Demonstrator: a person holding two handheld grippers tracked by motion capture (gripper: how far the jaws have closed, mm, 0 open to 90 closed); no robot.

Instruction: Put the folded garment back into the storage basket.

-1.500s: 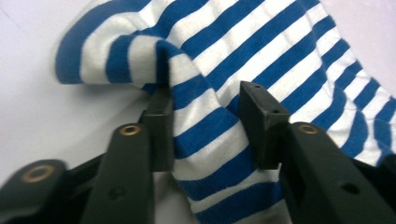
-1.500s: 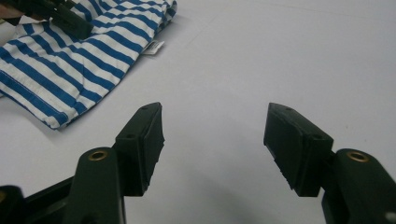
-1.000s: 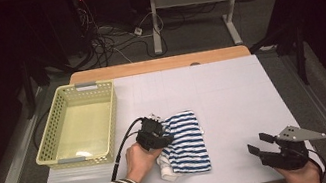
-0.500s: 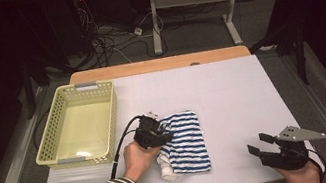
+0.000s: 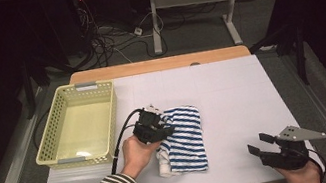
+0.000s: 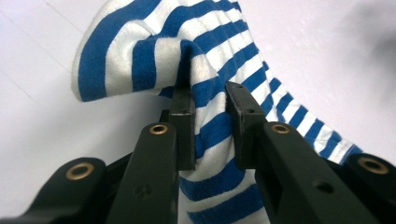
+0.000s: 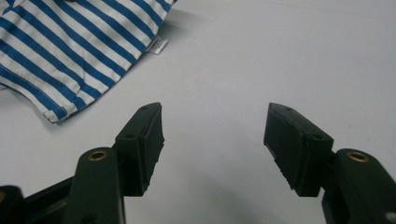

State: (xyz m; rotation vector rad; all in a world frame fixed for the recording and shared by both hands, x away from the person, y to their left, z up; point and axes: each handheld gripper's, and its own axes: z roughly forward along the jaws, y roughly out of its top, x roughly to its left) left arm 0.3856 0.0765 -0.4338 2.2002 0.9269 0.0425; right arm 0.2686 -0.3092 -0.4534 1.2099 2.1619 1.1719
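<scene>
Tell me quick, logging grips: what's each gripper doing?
Left gripper: closed on the striped cloth.
Right gripper: open, holding nothing.

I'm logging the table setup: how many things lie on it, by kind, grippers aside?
Striped cloth: 1
Yellow basket: 1
Total: 2

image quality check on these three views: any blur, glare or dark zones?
High view: white table evenly lit, surroundings beyond it nearly black, picture slightly soft. Left gripper view: striped cloth sharp where the left hand-held gripper pinches it, near jaw bases soft, dark smudge in the top right corner. Right gripper view: right hand-held gripper open over bare table, cloth stripes slightly soft, no glare.
</scene>
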